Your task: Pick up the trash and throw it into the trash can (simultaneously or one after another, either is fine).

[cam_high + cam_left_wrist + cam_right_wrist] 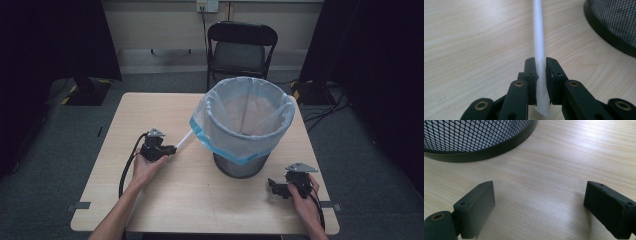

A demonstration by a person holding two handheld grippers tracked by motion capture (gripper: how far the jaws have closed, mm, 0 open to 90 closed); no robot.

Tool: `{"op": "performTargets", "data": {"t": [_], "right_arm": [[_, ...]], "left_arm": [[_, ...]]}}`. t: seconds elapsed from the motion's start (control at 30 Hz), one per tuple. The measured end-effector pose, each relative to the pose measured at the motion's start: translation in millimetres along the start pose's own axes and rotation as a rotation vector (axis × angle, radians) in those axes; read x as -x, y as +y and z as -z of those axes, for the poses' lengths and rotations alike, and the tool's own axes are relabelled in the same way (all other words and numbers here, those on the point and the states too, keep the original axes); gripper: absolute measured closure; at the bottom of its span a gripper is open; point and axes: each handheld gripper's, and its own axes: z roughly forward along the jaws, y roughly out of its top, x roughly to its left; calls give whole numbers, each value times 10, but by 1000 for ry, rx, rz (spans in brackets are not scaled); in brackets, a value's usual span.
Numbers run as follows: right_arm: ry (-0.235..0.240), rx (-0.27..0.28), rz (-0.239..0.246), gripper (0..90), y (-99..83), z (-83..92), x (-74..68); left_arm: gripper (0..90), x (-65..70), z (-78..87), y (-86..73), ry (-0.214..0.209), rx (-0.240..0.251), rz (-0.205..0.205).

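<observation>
Left gripper (172,149) pulls the bag's drawstring; right gripper (273,186) waits with its fingers spread.

A mesh bin (241,165) stands on the table (150,110), lined with a thin plastic bag (245,117) whose blue-edged rim is folded down over the outside. The white drawstring (539,37) runs taut from the bag's left edge into the left gripper, whose fingers (530,72) are clenched on it. The right gripper rests near the bin's base, its fingers (477,207) released and grasping nothing. The bag looks light, soft and easy to tear; the flat, slippery strip is probably the safest place to hold, and the light bin may slide or tip under a hard pull.
</observation>
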Motion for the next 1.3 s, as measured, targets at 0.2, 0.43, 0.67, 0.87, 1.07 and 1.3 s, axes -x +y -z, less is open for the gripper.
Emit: {"op": "performTargets", "data": {"t": [0.2,0.43,0.67,0.87,1.07,1.3], "right_arm": [[0,0,0,90,0,0,0],[0,0,0,90,0,0,0],[0,0,0,90,0,0,0],[0,0,0,90,0,0,-1],[0,0,0,90,0,0,0],[0,0,0,90,0,0,0]], "left_arm": [[800,-64,78,33,-12,70,31],[800,-76,156,63,-28,134,34],[800,-132,259,101,-25,173,52],[801,-140,391,164,-32,222,50],[800,-156,449,186,-30,244,47],[800,-155,522,243,-36,261,31]]}}
